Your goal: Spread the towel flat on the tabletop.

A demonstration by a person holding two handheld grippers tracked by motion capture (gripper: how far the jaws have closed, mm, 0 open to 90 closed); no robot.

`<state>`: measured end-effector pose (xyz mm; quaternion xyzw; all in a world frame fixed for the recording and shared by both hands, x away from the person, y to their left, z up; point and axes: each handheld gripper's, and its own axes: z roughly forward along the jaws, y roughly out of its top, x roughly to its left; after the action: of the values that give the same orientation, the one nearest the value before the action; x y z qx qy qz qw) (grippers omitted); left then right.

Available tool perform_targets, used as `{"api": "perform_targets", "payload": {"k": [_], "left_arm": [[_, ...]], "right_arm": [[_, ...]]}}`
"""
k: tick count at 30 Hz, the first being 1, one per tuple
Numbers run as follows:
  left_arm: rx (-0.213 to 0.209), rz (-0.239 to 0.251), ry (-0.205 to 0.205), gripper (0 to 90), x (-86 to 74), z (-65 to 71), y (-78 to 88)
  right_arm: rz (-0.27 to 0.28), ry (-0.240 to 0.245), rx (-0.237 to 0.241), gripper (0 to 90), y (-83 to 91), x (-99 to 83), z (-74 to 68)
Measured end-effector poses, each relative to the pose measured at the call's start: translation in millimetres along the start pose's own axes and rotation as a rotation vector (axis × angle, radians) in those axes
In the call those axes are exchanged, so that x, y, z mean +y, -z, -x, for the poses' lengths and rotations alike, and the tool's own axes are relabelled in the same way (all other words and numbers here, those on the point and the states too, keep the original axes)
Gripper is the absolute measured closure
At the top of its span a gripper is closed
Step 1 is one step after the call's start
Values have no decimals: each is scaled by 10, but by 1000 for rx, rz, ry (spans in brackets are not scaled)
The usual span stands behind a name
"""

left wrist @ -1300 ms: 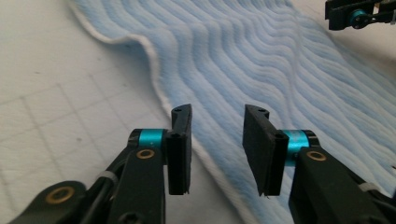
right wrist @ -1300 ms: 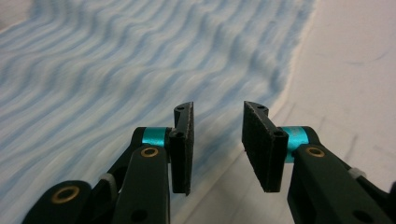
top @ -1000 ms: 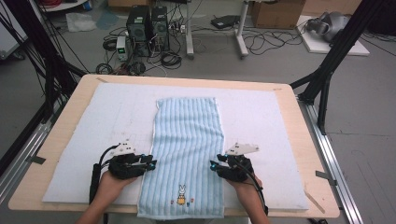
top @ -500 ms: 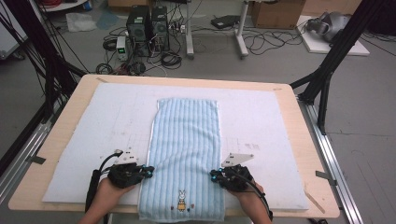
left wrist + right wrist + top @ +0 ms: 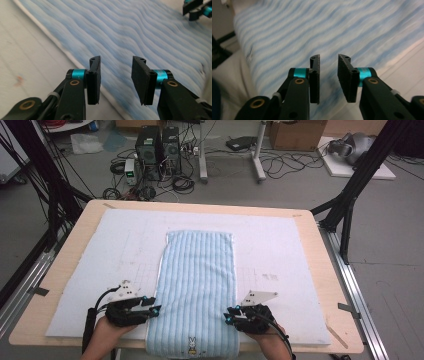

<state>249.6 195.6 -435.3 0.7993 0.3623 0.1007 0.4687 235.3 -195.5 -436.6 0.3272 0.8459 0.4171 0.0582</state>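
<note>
Towel (image 5: pixel 197 285): light blue, ribbed in lengthwise stripes, soft pile; lies flat as a long rectangle down the middle of the worktop, its near end hanging just over the front edge. A small rabbit motif (image 5: pixel 191 345) sits at that near end.
Left gripper (image 5: pixel 152 309): at the towel's left long edge, near the front; jaws have just been opening and stand parted, with the white hem of the towel below the gap and nothing pressed between the pads (image 5: pixel 94 80).
Right gripper (image 5: pixel 229 316): at the towel's right long edge, opposite the left one; jaws have just been opening, now slightly parted, with striped cloth beneath them and no grip on it.
Hands: one hand (image 5: pixel 107 337) behind each gripper, entering from the front edge.
Obstructions: the towel surface between the grippers is bare.
Mat (image 5: pixel 280 255): white, padded, faintly gridded, covers most of the worktop under the towel.
Worktop (image 5: pixel 327 285): pale wood, rounded corners.
Room: grey floor, black frame struts (image 5: pixel 357 185), computer towers (image 5: pixel 160 145) and loose cables behind the worktop.
</note>
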Motion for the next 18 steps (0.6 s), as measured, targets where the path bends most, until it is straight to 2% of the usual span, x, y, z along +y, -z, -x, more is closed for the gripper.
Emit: {"api": "perform_targets", "payload": {"k": [2, 3, 6, 7, 8, 9, 10, 11, 12, 14, 16, 18], "left_arm": [[9, 16, -4, 603, 44, -43, -16], [32, 30, 2, 608, 152, -147, -86], [61, 21, 28, 638, 305, -322, -251], [61, 21, 28, 646, 305, -322, -251], [73, 11, 35, 654, 349, -380, -310], [90, 7, 58, 659, 432, -482, -416], [108, 7, 56, 661, 469, -520, -464], [108, 7, 56, 664, 469, -520, -464], [138, 0, 63, 664, 535, -609, -544], [167, -4, 63, 667, 597, -693, -599], [193, 18, 54, 684, 662, -780, -644], [201, 18, 94, 731, 733, -891, -704]], "right_arm": [[19, -1, -18, 712, -27, 47, 28], [18, 0, -22, 711, -53, 71, 37], [14, -1, -49, 708, -156, 141, 78], [12, 3, -54, 706, -187, 160, 96], [13, -1, -60, 704, -212, 178, 105], [12, 0, -58, 698, -231, 193, 119], [12, -2, -59, 693, -246, 208, 127], [10, -3, -60, 685, -253, 223, 130], [11, -1, -60, 680, -256, 234, 139], [19, 4, -62, 671, -254, 254, 162], [25, -1, -66, 659, -244, 266, 197], [35, -8, -69, 647, -236, 271, 239]]}}
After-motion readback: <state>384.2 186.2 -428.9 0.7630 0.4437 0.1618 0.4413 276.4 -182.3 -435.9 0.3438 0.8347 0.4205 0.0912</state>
